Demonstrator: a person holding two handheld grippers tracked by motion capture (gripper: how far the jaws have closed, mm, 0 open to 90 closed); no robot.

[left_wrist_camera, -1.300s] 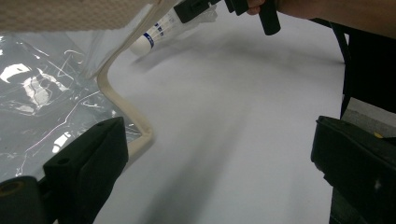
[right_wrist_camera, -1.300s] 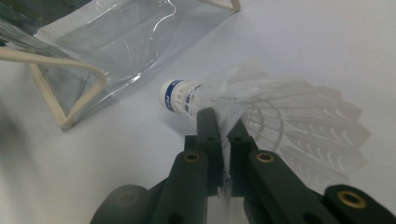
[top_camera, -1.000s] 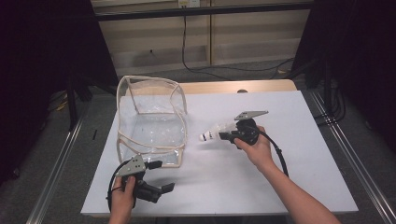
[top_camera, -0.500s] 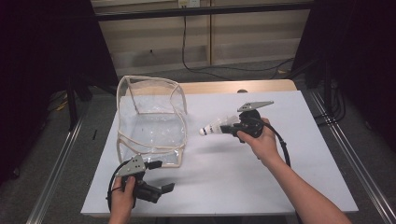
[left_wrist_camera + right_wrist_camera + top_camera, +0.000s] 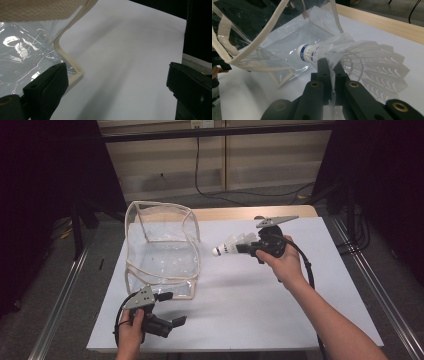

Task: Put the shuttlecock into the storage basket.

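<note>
A: Counted on the white surface (image 5: 250, 305): one clear plastic bag (image 5: 162, 252) with cream piping, standing open toward the left far corner. One shuttlecock (image 5: 231, 245), white, blue band at the cork. Two hand-held grippers.

B: Shuttlecock's place?

A: Off the surface, held up in the air just beside the bag's right wall, over the far half. Cork end turned toward the bag, feathered skirt back toward the holder.

B: Held by which?

A: Right hand-held gripper (image 5: 250, 247). Jaws pinched nearly together on the skirt (image 5: 372, 65), seen close in the right gripper view, with the cork (image 5: 305, 53) just past the tips and the bag's open mouth (image 5: 262, 32) beyond.

B: And the other one?

A: Left hand-held gripper (image 5: 172, 322), low near the front left corner, just in front of the bag. Jaws spread wide, nothing between them; in the left gripper view, bare surface (image 5: 130, 65) in the gap and the bag's bottom corner (image 5: 75, 72) just beside one jaw.
</note>
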